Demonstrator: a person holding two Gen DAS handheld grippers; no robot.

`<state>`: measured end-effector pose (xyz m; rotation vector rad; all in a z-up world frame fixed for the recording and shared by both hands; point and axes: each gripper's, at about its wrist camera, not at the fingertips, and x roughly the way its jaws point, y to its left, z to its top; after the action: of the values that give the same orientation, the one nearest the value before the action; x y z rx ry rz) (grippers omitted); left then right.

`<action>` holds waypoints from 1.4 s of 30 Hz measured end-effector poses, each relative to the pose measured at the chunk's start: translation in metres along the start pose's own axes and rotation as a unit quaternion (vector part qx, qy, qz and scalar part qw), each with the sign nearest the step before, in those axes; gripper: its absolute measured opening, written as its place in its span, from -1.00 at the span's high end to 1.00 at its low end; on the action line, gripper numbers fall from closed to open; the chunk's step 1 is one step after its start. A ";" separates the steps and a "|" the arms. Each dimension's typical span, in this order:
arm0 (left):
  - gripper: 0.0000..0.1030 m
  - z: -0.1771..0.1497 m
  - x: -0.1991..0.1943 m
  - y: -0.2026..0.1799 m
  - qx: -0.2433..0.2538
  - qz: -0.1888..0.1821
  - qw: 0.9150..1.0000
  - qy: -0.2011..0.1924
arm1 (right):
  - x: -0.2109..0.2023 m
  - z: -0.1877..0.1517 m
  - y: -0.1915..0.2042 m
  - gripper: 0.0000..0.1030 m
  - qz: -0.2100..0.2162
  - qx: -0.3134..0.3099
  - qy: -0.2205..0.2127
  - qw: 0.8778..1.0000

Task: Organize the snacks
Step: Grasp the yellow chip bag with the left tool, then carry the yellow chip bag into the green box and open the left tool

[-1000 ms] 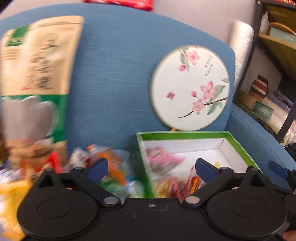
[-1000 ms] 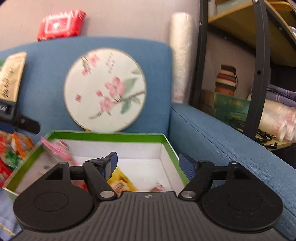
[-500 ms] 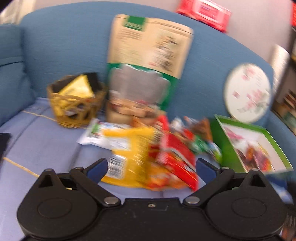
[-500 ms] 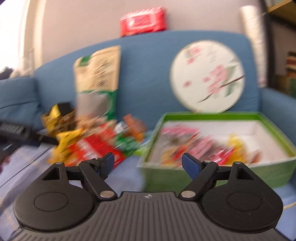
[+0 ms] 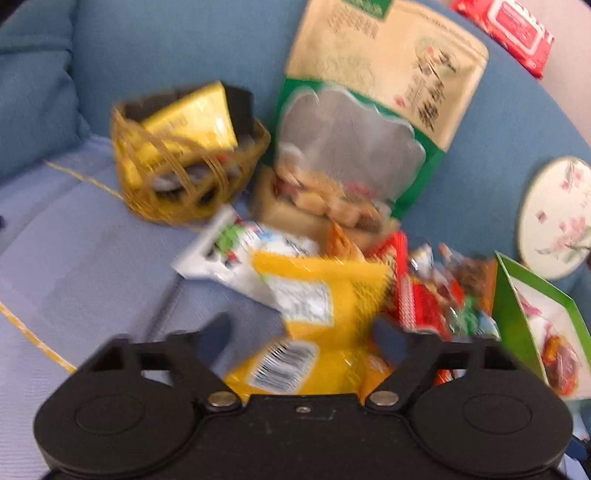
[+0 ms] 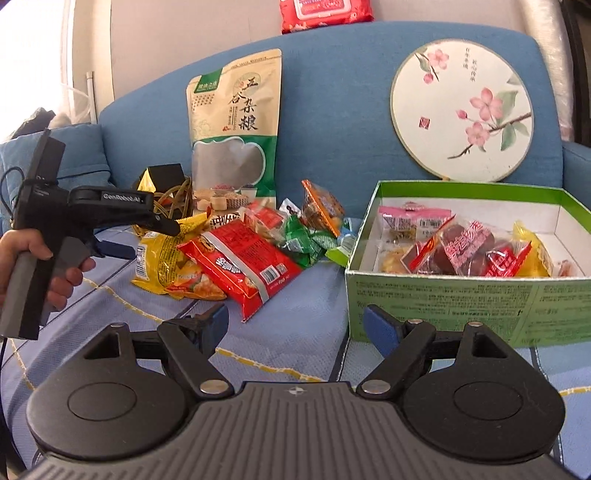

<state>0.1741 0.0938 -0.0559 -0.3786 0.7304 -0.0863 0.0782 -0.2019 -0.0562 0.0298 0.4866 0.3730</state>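
A pile of snack packets lies on the blue sofa seat: a yellow chip bag (image 5: 314, 314) (image 6: 162, 266), a red packet (image 6: 240, 262) and small green and orange packets (image 6: 306, 236). My left gripper (image 5: 303, 336) is open, its jaws on either side of the yellow bag, just above it; it also shows in the right wrist view (image 6: 122, 229). A green box (image 6: 443, 299) at the right holds several wrapped snacks (image 6: 465, 247). My right gripper (image 6: 295, 325) is open and empty above the seat, in front of the box's left corner.
A tall beige and green pouch (image 6: 236, 125) leans on the sofa back. A woven basket (image 5: 184, 162) with a yellow packet stands left of it. A round floral fan (image 6: 461, 110) leans behind the box. A red wipes pack (image 6: 325, 11) lies on the sofa top.
Both grippers have swung left from the green box toward the snack pile. The left gripper has come down over the yellow bag. Both stay open.
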 end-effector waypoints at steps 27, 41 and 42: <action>-0.47 -0.072 -0.076 -0.012 0.006 -0.150 0.986 0.074 | 0.010 -0.015 0.036 -1.00 0.160 0.008 0.079 0.984; 0.37 -0.072 -0.063 -0.022 0.013 -0.164 0.983 0.079 | 0.028 -0.017 0.056 -0.27 0.174 0.020 0.113 0.978; 0.37 -0.071 -0.067 -0.026 0.015 -0.167 0.983 0.075 | 0.024 -0.015 0.056 -0.21 0.171 0.011 0.109 0.979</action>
<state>0.0784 0.0621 -0.0519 -0.4680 0.8073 -0.4461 0.0720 -0.1418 -0.0736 0.0954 0.7053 0.7139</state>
